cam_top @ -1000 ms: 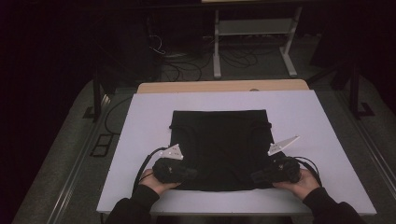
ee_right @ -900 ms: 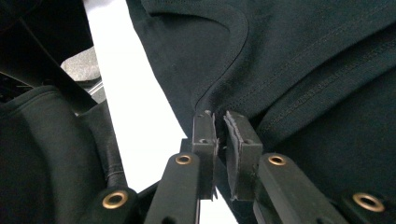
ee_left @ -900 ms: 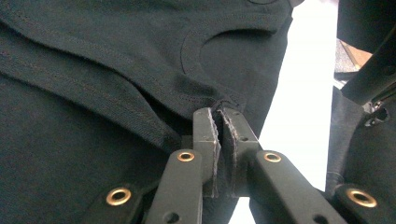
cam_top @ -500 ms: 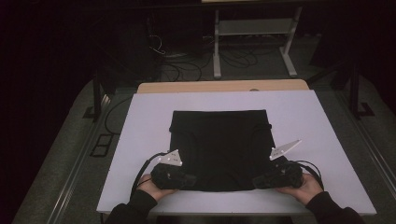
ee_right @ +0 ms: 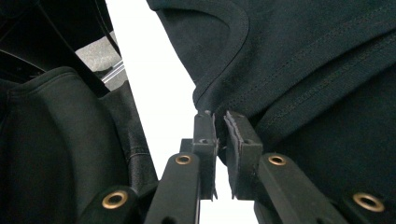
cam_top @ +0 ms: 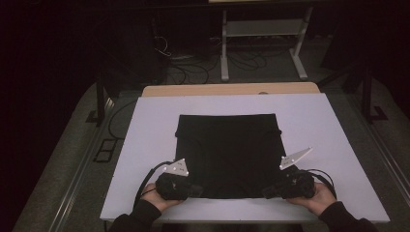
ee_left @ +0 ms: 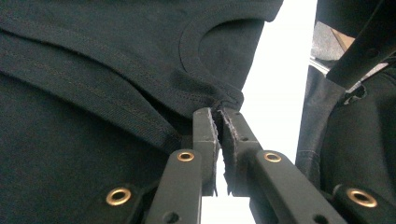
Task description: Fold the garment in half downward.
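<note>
One black shirt (cam_top: 228, 154) lies flat, folded, mid-board (cam_top: 145, 130), roughly square, no clear long axis; its near edge sits close to the board's near edge. Neckline curve (ee_left: 205, 42) shows at that near edge. Left gripper (ee_left: 218, 116) is clamped on the near-left corner fabric, right gripper (ee_right: 217, 119) on the near-right corner. Two grippers, one hand each.

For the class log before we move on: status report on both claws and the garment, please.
Left claw shut on black garment, near-left corner. Right claw shut on near-right corner. Garment flat on white table. Nothing in the way.
</note>
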A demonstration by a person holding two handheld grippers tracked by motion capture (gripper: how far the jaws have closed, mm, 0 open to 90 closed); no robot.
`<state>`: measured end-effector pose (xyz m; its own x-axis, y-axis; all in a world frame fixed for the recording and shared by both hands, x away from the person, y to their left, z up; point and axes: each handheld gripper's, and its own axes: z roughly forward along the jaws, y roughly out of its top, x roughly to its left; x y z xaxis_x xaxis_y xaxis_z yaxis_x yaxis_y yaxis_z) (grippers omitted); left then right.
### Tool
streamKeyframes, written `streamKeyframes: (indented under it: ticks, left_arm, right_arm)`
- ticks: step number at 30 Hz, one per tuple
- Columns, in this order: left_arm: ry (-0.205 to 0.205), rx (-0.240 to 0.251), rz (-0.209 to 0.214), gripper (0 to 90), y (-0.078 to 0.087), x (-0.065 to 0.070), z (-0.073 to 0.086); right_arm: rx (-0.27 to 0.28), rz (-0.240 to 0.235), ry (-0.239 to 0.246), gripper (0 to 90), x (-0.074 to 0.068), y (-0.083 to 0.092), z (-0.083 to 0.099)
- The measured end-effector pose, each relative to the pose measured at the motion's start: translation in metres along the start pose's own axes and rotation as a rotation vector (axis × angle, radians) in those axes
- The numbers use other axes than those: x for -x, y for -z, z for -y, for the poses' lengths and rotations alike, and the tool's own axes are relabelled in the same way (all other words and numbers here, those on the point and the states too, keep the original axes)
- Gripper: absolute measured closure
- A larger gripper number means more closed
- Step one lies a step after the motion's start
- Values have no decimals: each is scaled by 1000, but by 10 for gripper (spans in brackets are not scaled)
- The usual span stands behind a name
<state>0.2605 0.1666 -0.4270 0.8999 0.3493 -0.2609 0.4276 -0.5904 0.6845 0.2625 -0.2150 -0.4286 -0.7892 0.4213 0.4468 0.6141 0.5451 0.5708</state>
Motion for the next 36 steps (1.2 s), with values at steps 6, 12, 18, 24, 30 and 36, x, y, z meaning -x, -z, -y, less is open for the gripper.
streamKeyframes:
  ticks: [6, 12, 18, 24, 30, 36]
  left_arm:
    - [12, -25, 3, 831, -1, -1, 2]
    - [25, -21, 28, 779, -1, -2, 3]
    - [53, -7, 34, 521, 2, 1, 1]
    - [130, 79, 30, 233, 15, -2, 0]
    - [197, 164, -36, 0, 29, -11, 6]
    - [242, 238, -124, 0, 41, -18, 15]
  right_arm:
    - [-4, 1, 3, 813, -2, 0, 1]
    - [-25, 23, 12, 663, -3, -2, 1]
    - [-15, 64, 36, 494, -6, -1, 0]
    - [47, 87, 39, 209, -9, 2, -7]
    - [103, 167, 38, 0, -9, 5, -17]
    - [147, 207, 49, 0, -10, 9, -24]
